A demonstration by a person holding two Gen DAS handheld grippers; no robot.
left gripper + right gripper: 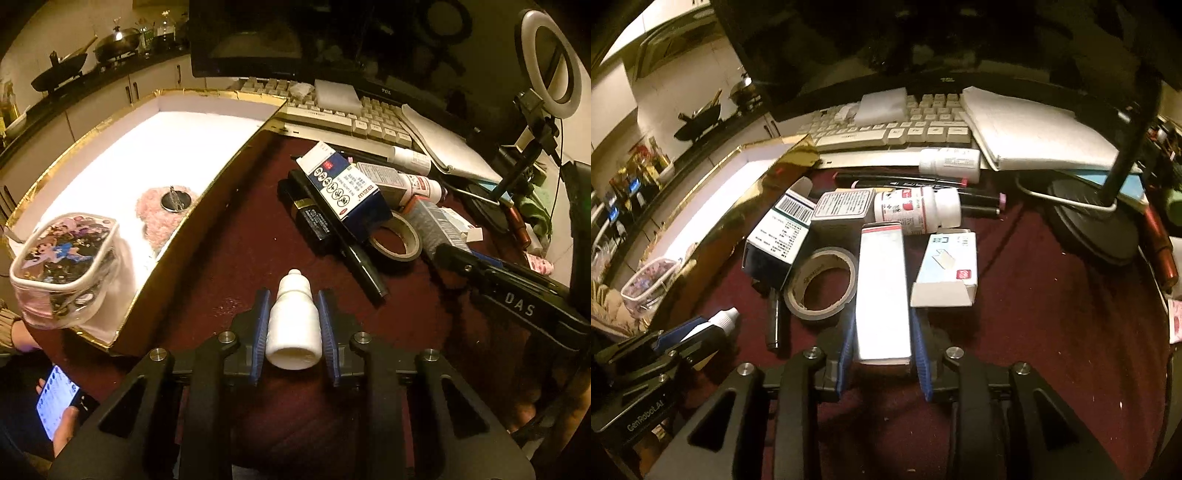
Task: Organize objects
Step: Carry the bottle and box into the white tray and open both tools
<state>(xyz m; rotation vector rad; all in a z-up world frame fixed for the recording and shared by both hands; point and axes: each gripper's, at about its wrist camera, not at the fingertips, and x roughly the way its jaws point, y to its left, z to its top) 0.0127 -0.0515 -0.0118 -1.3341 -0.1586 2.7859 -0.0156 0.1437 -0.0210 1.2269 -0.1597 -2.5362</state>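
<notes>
Gripping a small white dropper bottle (293, 317) with my left gripper (293, 314); blue pads on both flanks, jaws clamped on its body, cap pointing up-frame, low centre of the left wrist view. Dark red tabletop (229, 258) beneath. Upper left of that frame: gold-edged white tray (207, 122) with a pink fluffy item (159, 218) inside and a clear cartoon-print pouch (66, 266) at its near corner. Right of centre: blue-and-white carton (343, 188), tape roll (395, 238), black marker (354, 254) lying diagonal.

My right gripper (882, 332) is clamped on a tall silvery-white box (882, 291), pads pressed to both long sides, bottom centre of the right wrist view. Tape roll just left of the box, touching or nearly so, can't tell. Small white flap-open carton (947, 273) just right. White pill bottle with red label (916, 210) lies on its side above the box. Keyboard (886, 129) across the top, notebook (1034, 129) upper right. Left gripper with the bottle shows at lower left.
</notes>
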